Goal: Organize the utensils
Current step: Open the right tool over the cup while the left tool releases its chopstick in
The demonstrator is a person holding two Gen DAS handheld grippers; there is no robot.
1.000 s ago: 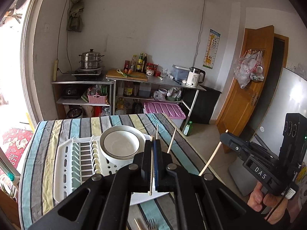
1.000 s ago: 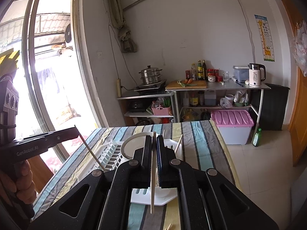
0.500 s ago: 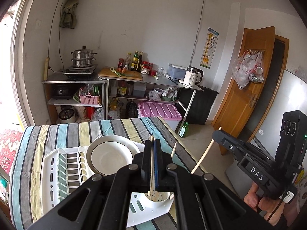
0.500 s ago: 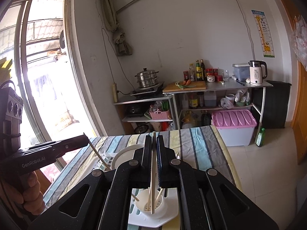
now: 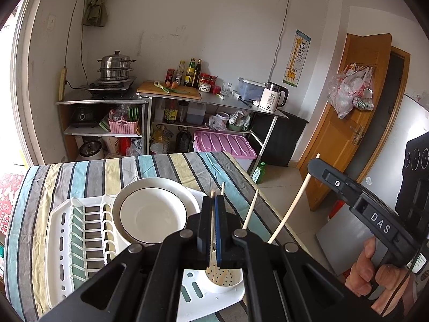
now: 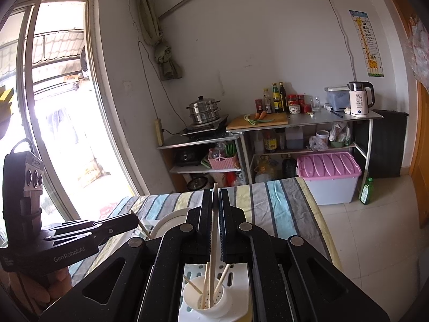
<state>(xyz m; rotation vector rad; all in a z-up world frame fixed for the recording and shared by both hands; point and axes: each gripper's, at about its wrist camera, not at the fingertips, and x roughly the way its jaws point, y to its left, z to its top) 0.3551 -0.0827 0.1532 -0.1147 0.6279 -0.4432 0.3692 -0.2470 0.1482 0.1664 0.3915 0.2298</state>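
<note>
In the left wrist view my left gripper is shut on a pale wooden chopstick that stands nearly upright, its lower end over the white perforated utensil cup. Two more chopsticks lean out of that cup. My right gripper is at the right, shut on a slanted chopstick. In the right wrist view the right gripper clamps its chopstick, whose lower end reaches into the cup among several others. The left gripper shows at the left with its chopstick.
The cup sits at the corner of a white dish rack on a striped tablecloth. A white bowl rests in the rack. The table's right edge drops to a tiled floor. Kitchen shelves stand against the far wall.
Both grippers have moved forward over the rack with their chopsticks. The utensil cup has come into view under the fingers, and the right chopstick's lower end now sits in it.
</note>
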